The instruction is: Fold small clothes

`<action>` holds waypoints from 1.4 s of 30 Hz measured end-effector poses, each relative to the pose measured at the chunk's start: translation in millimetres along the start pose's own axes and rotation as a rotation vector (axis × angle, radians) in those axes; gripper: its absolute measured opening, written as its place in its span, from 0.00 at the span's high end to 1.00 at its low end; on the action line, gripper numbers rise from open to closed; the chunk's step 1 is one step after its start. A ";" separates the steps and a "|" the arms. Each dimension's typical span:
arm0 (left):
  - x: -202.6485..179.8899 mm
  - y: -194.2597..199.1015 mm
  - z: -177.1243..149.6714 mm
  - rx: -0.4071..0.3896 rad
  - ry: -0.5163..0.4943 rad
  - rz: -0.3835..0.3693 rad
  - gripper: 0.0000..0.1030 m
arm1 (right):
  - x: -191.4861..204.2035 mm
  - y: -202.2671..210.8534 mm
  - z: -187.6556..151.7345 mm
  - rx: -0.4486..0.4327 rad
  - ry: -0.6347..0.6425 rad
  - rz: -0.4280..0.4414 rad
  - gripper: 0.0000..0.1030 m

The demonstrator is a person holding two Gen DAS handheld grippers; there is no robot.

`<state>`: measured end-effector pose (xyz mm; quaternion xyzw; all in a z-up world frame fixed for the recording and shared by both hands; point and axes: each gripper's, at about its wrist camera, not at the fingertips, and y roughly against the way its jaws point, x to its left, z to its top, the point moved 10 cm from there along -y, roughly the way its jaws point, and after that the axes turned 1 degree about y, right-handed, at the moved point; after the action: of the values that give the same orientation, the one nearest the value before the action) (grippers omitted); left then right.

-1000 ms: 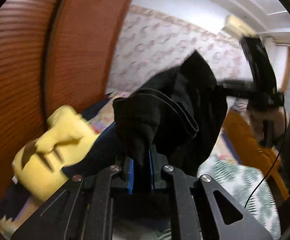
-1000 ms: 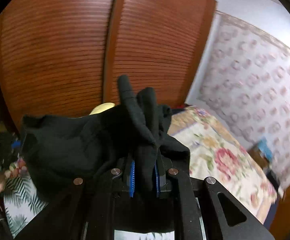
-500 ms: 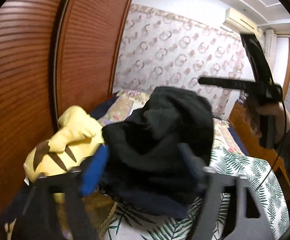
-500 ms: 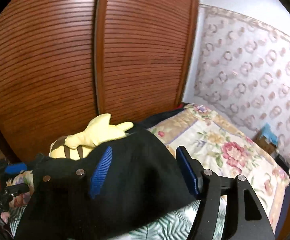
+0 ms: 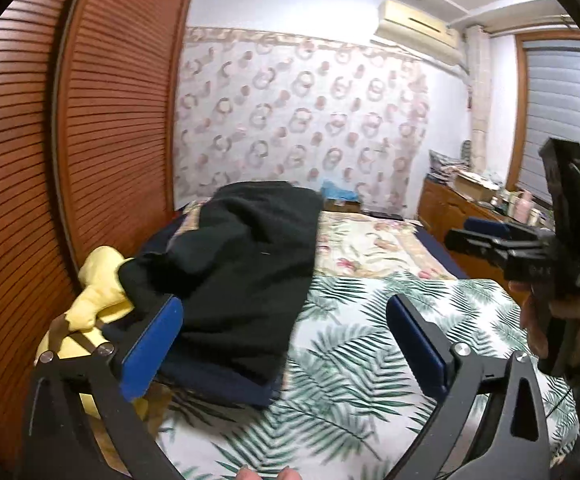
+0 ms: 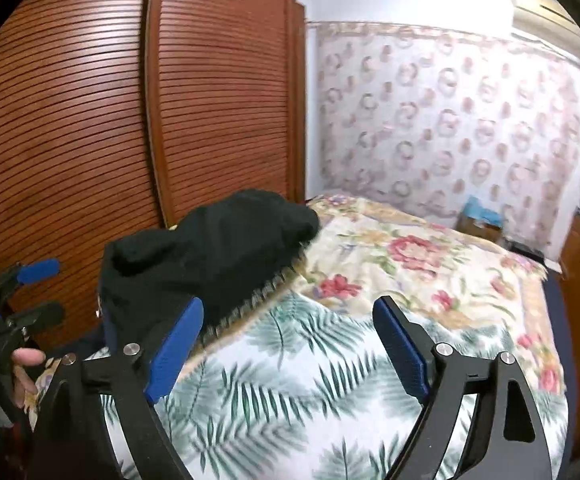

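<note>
Black garment (image 5: pixel 246 264) heaped on bed (image 5: pixel 369 360), overlapping yellow plush (image 5: pixel 98 296)

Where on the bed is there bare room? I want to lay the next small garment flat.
Free: the palm-leaf sheet between the black garment and the bed's right edge; beyond it, the floral quilt toward the wall. Crowded: the left side, with the garment on a navy folded item beside the yellow plush.
</note>
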<state>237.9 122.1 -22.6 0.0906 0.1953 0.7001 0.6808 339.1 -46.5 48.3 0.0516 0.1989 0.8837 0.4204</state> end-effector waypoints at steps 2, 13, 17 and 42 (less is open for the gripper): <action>-14.5 4.8 -2.3 -0.002 -0.015 -0.019 0.01 | 1.4 15.0 -8.7 -0.012 -0.019 -0.044 0.14; -91.5 22.1 -7.9 -0.005 -0.084 -0.103 0.01 | 29.9 101.9 -47.4 -0.070 -0.127 -0.221 0.14; -113.0 33.0 -4.9 -0.018 -0.103 -0.113 0.01 | 47.7 128.9 -55.3 -0.102 -0.154 -0.257 0.14; -132.8 57.8 1.8 -0.037 -0.104 -0.088 0.01 | 72.7 135.6 -81.0 -0.143 -0.219 -0.331 0.14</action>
<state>193.0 -8.8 20.5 0.1053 0.1505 0.6672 0.7219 173.6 -92.9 22.1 0.0840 0.0944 0.8035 0.5818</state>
